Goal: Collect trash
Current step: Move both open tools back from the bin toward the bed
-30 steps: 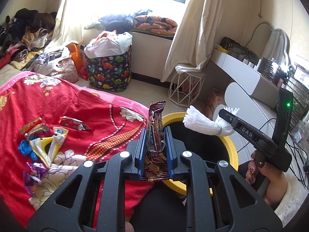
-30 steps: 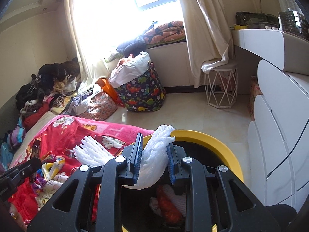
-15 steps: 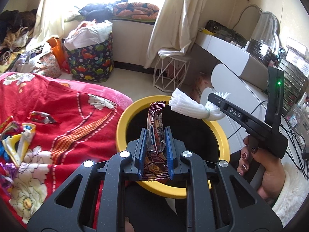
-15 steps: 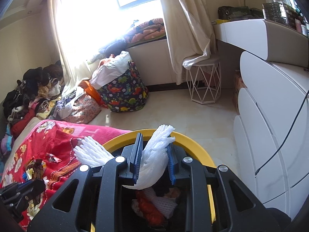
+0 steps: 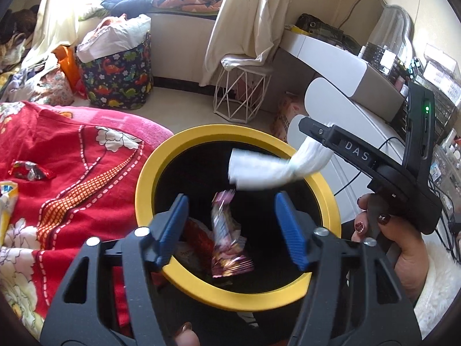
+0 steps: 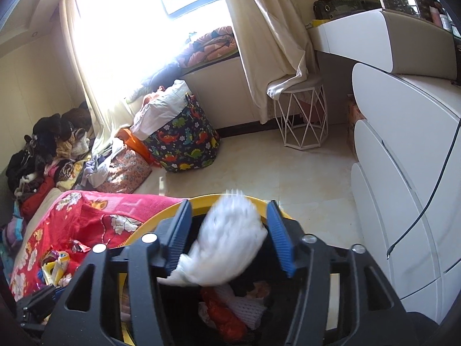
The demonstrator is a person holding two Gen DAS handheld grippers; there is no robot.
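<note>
Both grippers' fingers are opening over the yellow-rimmed bin [image 5: 322, 186]: the snack wrapper [image 5: 227, 239] drops free of the left gripper [image 5: 230, 227]; the white foam net [image 6: 227, 239] slips from the right gripper [image 6: 227, 230] at the bin's 2 o'clock rim and may snag on a finger or tumble outside.

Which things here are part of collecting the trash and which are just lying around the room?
Part of the job:
- yellow-rimmed bin
- snack wrapper dropping in
- white foam net dropping in
- wrappers on the red blanket

Just lying about:
- dinosaur-print basket
- wire stool
- clothes pile
- white dresser
</note>
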